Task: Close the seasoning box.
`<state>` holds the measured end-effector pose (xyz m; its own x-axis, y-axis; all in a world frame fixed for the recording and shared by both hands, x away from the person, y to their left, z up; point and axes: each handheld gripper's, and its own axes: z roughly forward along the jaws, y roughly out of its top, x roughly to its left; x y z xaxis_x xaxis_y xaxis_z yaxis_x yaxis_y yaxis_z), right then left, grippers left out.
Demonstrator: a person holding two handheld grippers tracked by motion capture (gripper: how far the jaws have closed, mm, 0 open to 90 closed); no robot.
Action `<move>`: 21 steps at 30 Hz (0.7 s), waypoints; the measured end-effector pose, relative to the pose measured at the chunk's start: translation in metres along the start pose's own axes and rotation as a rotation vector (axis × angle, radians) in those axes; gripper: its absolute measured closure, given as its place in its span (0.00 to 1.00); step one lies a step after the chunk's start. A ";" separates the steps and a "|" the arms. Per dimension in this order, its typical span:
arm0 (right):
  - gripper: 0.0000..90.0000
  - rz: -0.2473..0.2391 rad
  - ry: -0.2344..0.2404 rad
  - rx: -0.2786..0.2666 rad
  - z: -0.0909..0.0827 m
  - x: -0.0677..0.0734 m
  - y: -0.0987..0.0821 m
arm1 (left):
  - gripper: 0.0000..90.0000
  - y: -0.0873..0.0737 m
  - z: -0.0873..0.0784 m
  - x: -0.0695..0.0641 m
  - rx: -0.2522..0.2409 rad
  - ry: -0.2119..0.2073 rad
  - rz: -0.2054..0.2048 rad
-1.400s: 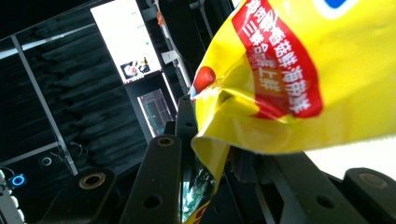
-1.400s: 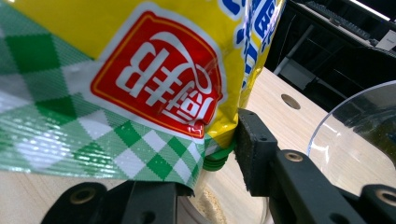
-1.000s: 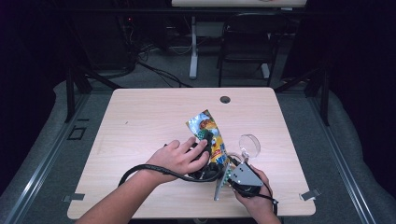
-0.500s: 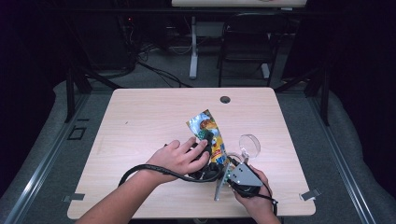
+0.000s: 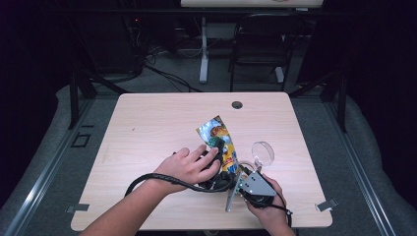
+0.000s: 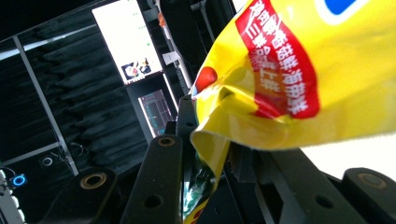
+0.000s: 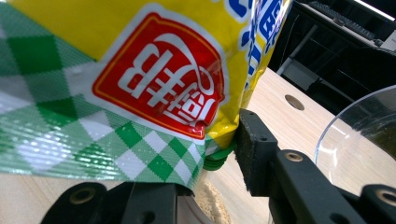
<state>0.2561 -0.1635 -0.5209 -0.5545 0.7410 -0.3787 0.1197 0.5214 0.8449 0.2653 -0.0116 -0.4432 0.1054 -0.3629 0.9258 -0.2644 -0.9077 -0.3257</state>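
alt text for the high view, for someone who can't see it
Seen from above, a person's two hands hold grippers on a colourful snack bag near the front of a wooden table: the left gripper from the left, the right gripper at its near end. A clear round dish sits just right of the bag.

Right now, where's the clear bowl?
In the high view, the bowl sits on the table's right side, just right of the snack bag and beyond the right claw.

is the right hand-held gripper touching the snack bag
Touching. In the right gripper view the snack bag sits between the right hand-held gripper, its green sealed edge pressed against the right jaw's pad.
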 end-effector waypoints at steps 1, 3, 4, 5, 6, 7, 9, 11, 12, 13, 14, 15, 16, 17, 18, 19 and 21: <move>0.78 0.001 0.000 -0.002 0.000 0.000 0.000 | 0.86 0.000 0.000 0.000 0.001 -0.002 -0.001; 0.78 -0.001 0.001 0.001 0.000 0.000 0.000 | 0.86 0.000 0.000 0.000 -0.003 0.000 -0.004; 0.78 0.000 0.001 0.001 0.000 0.000 0.000 | 0.86 0.000 0.000 0.000 -0.003 0.000 -0.004; 0.78 0.000 0.001 0.000 0.000 0.000 0.000 | 0.86 0.000 0.000 0.000 -0.003 0.004 0.002; 0.78 0.001 0.002 0.000 0.000 0.000 0.000 | 0.86 0.000 0.000 0.000 -0.003 0.004 0.001; 0.78 0.001 0.001 0.001 0.000 0.000 0.000 | 0.86 0.000 0.000 0.000 -0.003 0.004 0.001; 0.78 0.000 0.001 0.000 -0.001 0.000 0.000 | 0.86 0.000 0.000 0.000 -0.004 0.002 0.002; 0.78 0.005 -0.002 -0.004 -0.001 -0.001 0.000 | 0.87 0.000 0.000 0.000 -0.004 0.005 0.003; 0.78 0.001 -0.001 -0.001 -0.001 -0.001 0.000 | 0.87 0.000 0.000 0.001 -0.013 0.003 0.006; 0.78 0.002 -0.002 -0.003 -0.001 -0.001 -0.001 | 0.87 0.000 0.000 0.001 -0.013 0.003 0.006; 0.78 0.002 -0.002 -0.003 -0.001 -0.001 -0.001 | 0.87 0.000 -0.001 0.000 -0.007 -0.001 -0.004; 0.78 0.003 -0.002 -0.004 -0.001 -0.001 -0.001 | 0.87 0.000 -0.001 0.000 -0.008 0.008 -0.001; 0.78 0.002 -0.002 -0.003 -0.001 -0.001 -0.001 | 0.87 0.001 -0.001 0.001 -0.007 0.009 0.009; 0.78 -0.003 -0.005 0.001 -0.001 -0.001 -0.001 | 0.87 0.001 -0.001 0.002 -0.003 0.012 0.018; 0.78 -0.004 -0.004 0.002 -0.001 -0.001 -0.001 | 0.87 0.001 -0.001 0.002 -0.003 0.012 0.019; 0.78 -0.003 -0.005 0.002 -0.001 -0.001 -0.001 | 0.87 0.002 -0.001 0.002 -0.007 0.011 0.016; 0.78 0.002 -0.003 -0.003 -0.002 -0.002 -0.001 | 0.87 0.001 -0.002 0.001 -0.007 0.004 -0.001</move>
<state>0.2551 -0.1661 -0.5202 -0.5518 0.7433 -0.3781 0.1185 0.5187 0.8467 0.2636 -0.0128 -0.4420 0.1013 -0.3615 0.9269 -0.2708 -0.9065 -0.3239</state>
